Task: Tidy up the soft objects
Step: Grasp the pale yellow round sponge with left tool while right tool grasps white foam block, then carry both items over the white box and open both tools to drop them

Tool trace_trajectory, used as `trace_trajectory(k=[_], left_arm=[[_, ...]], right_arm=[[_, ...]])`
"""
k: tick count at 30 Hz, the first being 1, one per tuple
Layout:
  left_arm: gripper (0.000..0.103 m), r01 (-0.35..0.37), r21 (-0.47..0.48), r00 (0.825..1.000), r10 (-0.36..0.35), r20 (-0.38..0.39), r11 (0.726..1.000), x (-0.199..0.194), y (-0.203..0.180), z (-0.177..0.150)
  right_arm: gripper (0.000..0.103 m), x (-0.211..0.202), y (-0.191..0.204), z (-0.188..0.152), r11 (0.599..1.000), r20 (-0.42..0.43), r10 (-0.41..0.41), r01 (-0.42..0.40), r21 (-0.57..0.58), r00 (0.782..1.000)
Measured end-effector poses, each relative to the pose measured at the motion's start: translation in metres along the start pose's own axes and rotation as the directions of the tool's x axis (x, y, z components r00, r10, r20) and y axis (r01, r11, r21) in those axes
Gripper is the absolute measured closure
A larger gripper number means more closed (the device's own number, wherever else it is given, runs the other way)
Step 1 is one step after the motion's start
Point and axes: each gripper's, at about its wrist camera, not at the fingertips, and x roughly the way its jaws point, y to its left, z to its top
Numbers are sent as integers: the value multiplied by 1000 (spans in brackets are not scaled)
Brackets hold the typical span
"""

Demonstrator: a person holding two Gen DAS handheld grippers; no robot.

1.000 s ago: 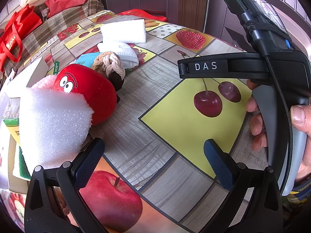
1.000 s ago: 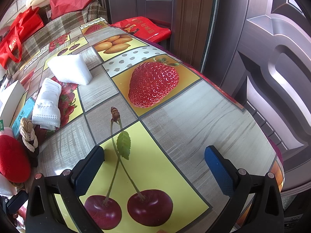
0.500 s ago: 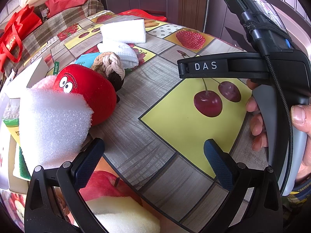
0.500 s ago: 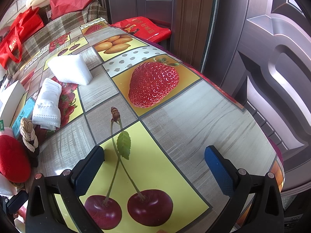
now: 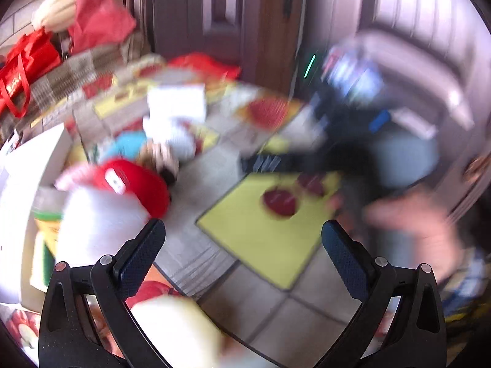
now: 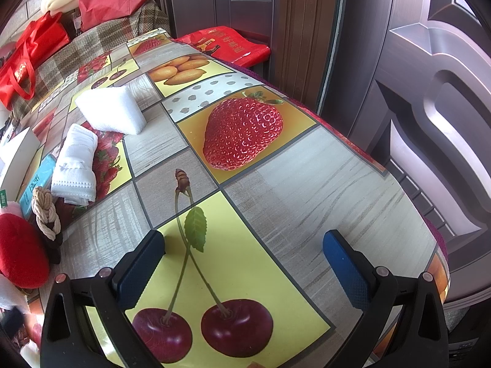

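The left wrist view is blurred by motion. My left gripper (image 5: 242, 245) is open and empty above the fruit-print tablecloth (image 5: 260, 236). A white foam block (image 5: 98, 220) and a red plush toy (image 5: 138, 184) lie to its left, and a pale soft object (image 5: 175, 328) shows at the bottom. My right gripper (image 6: 244, 260) is open and empty over the cherry print. In the right wrist view a white foam block (image 6: 113, 113), a rolled white towel (image 6: 76, 162), a rope knot (image 6: 46, 211) and the red plush (image 6: 18, 248) lie to the left.
A blue packet (image 6: 36, 181) and a white box (image 6: 18, 153) sit at the left. Red bags (image 6: 27, 61) rest on a checked sofa behind. The table edge (image 6: 429, 227) runs along the right, next to a dark door (image 6: 429, 92). The right gripper's body (image 5: 337, 153) shows blurred in the left wrist view.
My left gripper has moved sharply, up and back from the table, so its view is blurred. A pale soft object came into its lower view. The right gripper has not moved.
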Motion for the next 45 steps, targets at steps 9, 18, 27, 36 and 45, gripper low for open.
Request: trace_trajectory(k=[9, 18, 27, 36, 45], left_arm=[[0, 77, -263, 948, 12, 318, 962, -125, 104, -14], [1, 7, -194, 997, 8, 77, 981, -89, 98, -57], [44, -52, 47, 990, 58, -129, 998, -13, 38, -56], [47, -24, -1, 1000, 24, -11, 1000, -66, 52, -69], [47, -115, -268, 986, 143, 87, 957, -138, 132, -95]], right_arm=[[0, 0, 0, 0, 1000, 0, 2, -2, 1, 1000], [0, -38, -25, -3, 890, 256, 434, -455, 27, 864], [0, -95, 9, -13, 751, 308, 659, -588, -301, 686], [0, -114, 83, -39, 575, 145, 755, -539, -615, 640], [22, -91, 151, -64, 466, 58, 647, -334, -819, 760]])
